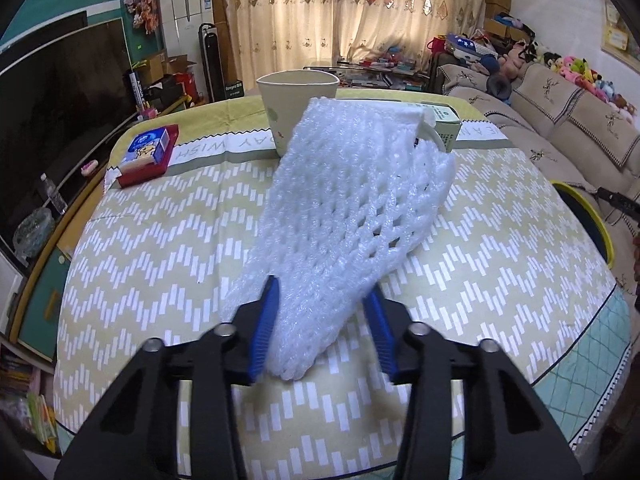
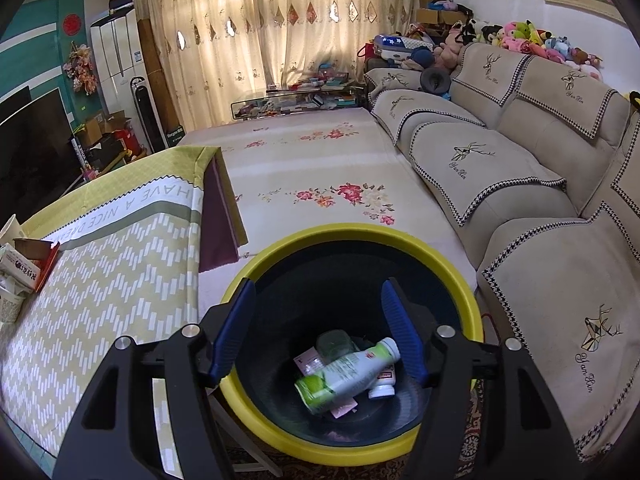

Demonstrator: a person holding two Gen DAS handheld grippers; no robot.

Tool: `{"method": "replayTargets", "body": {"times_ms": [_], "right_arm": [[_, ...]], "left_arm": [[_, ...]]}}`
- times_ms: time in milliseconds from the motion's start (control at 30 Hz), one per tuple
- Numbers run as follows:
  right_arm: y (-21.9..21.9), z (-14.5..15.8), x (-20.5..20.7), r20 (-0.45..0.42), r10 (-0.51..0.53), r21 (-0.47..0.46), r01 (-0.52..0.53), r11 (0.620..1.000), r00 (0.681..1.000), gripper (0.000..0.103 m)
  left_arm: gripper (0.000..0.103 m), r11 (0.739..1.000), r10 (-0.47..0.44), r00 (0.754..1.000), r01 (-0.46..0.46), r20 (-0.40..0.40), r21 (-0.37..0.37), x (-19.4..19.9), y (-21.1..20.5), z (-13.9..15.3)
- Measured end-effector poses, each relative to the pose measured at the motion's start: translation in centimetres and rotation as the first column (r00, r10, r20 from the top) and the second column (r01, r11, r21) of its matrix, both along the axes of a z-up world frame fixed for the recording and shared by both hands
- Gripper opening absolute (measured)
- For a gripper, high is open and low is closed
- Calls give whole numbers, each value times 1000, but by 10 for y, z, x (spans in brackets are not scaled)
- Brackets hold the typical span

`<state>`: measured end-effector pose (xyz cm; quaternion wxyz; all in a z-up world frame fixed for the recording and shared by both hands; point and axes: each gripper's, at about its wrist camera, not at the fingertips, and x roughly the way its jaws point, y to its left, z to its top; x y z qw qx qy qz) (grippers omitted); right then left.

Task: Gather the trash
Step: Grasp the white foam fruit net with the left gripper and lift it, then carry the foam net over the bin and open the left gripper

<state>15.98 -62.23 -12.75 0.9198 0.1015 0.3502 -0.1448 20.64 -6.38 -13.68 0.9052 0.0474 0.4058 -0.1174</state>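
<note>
Foam netting [image 1: 344,208], white and springy, lies on the yellow patterned table [image 1: 500,280], and the left gripper [image 1: 322,328] pinches its near end between blue pads. Just behind the netting stand a paper cup [image 1: 290,100] and a small green carton [image 1: 446,120]; a red box [image 1: 150,156] sits well to its left. The right gripper [image 2: 318,336] hangs spread and empty over the yellow-rimmed bin [image 2: 352,236] beside the table, a bottle [image 2: 346,372] inside. Lifting cleanly likely calls for a firm squeeze, since the soft mesh may slip or snag the carton.
</note>
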Motion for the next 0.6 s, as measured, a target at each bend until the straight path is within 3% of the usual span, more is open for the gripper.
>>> {"method": "replayTargets", "body": {"times_ms": [67, 100, 233, 600], "right_arm": [[3, 2, -4, 11, -1, 2, 1, 1000, 1000, 62], [6, 5, -8, 21, -1, 2, 1, 1000, 1000, 62], [16, 15, -28, 59, -9, 1, 9, 1000, 998, 66], [42, 39, -85, 153, -7, 17, 4, 1000, 988, 69]], "left_arm": [[20, 1000, 0, 1000, 0, 3, -9, -3, 2, 2], [18, 1000, -1, 1000, 1, 13, -10, -5, 3, 5], [15, 1000, -7, 999, 7, 45, 3, -19, 2, 16], [13, 993, -80, 989, 90, 128, -76, -72, -4, 74]]}}
